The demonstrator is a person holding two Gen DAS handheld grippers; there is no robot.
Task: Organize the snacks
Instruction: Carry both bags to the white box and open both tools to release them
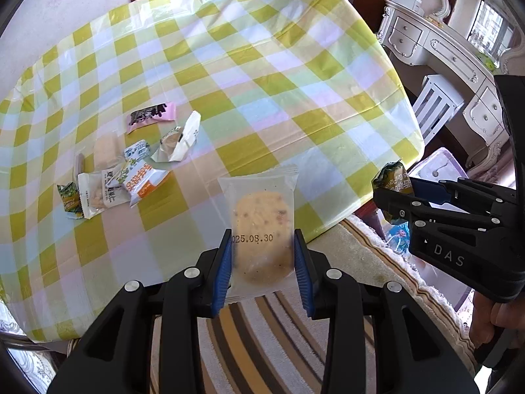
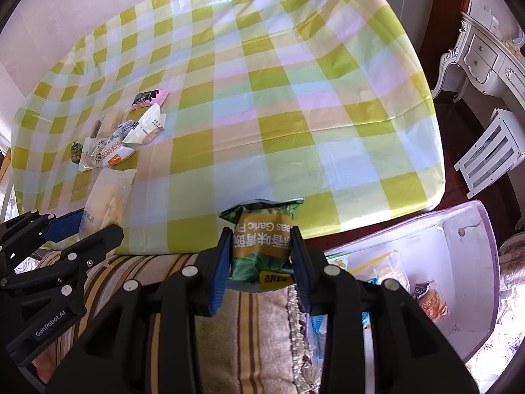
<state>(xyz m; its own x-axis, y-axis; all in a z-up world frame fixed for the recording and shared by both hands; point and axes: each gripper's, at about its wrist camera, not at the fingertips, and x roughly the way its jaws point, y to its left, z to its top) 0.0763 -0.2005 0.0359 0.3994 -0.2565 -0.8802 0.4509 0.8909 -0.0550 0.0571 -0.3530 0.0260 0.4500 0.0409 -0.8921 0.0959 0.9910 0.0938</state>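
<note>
My left gripper (image 1: pixel 262 249) is shut on a clear cracker packet (image 1: pixel 261 229) with a printed date, held over the table's near edge. My right gripper (image 2: pixel 261 249) is shut on a green garlic-pea packet (image 2: pixel 261 229), also above the near edge. In the left wrist view the right gripper (image 1: pixel 398 197) shows at the right with the green packet (image 1: pixel 392 179). The left gripper (image 2: pixel 82 229) appears at the left of the right wrist view with the cracker packet (image 2: pixel 108 193). A pile of several snack packets (image 1: pixel 131 167) lies on the checked tablecloth (image 1: pixel 262 82), seen again as the same pile (image 2: pixel 118 138).
A clear plastic bin (image 2: pixel 459 262) with a few snack packets inside stands on the floor, right of the table. A striped cushioned seat (image 2: pixel 229 321) lies below both grippers. White ornate furniture (image 1: pixel 443 49) and a small white stool (image 2: pixel 492 151) stand to the right.
</note>
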